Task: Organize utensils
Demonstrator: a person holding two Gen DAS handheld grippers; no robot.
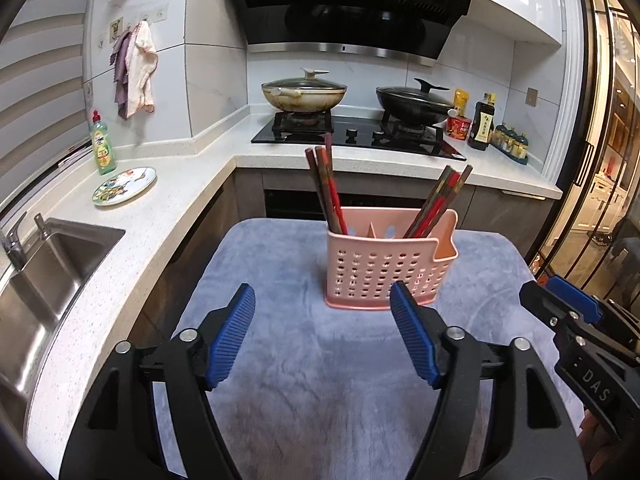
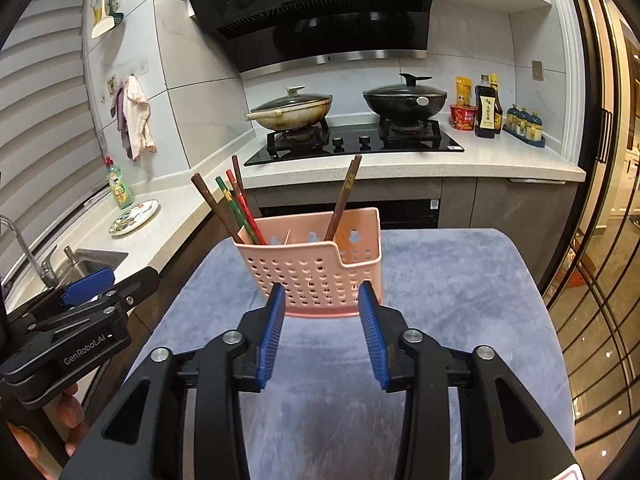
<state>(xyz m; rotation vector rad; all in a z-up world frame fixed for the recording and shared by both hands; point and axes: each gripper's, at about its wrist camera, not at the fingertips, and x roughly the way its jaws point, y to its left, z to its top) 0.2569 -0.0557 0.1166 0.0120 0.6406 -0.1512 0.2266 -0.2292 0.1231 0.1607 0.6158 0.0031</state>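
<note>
A pink perforated utensil holder (image 1: 380, 268) (image 2: 320, 276) stands on a grey-blue cloth (image 1: 300, 392) (image 2: 460, 300). Several chopsticks lean in its left compartment (image 1: 330, 196) (image 2: 234, 208); more lean in its right one (image 1: 436, 200) (image 2: 344, 196). My left gripper (image 1: 322, 304) is open and empty, just in front of the holder. My right gripper (image 2: 322, 302) is open and empty, its fingertips close to the holder's front wall. Each gripper shows at the edge of the other's view, the right one (image 1: 560, 304) and the left one (image 2: 112, 280).
A white counter wraps left with a sink (image 1: 44, 280), a patterned plate (image 1: 124, 186) and a dish soap bottle (image 1: 103, 144). Behind stands a hob with two lidded pans (image 1: 304, 92) (image 1: 416, 102) and sauce bottles (image 1: 482, 122). A glass door is at right.
</note>
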